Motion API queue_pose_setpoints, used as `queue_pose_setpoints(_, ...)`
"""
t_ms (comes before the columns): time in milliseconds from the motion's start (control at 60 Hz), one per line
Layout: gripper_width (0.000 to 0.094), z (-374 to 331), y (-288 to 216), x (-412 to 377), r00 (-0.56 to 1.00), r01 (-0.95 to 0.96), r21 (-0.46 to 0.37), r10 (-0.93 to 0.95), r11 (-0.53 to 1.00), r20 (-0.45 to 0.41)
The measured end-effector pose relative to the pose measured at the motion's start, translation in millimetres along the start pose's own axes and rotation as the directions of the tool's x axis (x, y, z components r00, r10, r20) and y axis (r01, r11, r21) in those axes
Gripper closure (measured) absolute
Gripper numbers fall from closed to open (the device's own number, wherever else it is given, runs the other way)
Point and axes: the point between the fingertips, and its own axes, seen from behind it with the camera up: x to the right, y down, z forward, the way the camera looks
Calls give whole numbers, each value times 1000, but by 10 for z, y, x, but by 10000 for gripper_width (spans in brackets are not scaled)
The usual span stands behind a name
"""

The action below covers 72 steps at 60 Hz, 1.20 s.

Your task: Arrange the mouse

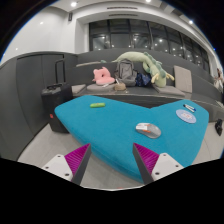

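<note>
From my remote seat, the desk (pixel 110 125) reads as a smooth teal top with a matt finish. The mouse (pixel 148 130) on it looks like grey plastic with a dull sheen. My 2 fingers (pixel 81 161) carry ribbed magenta pads (pixel 146 160), rubbery and matt. Beyond the desk, a pink plush toy (pixel 103 75) looks soft and fuzzy, and the dark suitcase (pixel 55 103) looks like hard, slightly glossy plastic.
</note>
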Motion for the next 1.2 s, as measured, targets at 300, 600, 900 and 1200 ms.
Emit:
queue_pose_setpoints(300,84,368,54,963,985,7,25,-3,1000,-170)
queue_pose_setpoints(600,88,776,96,1600,969,8,33,1,999,-246)
queue_pose_setpoints(900,88,1387,82,1912,963,25,-38,-34,999,-266)
queue_pose_setpoints(1200,80,1851,72,2038,968,-18,-105,-9,994,-250)
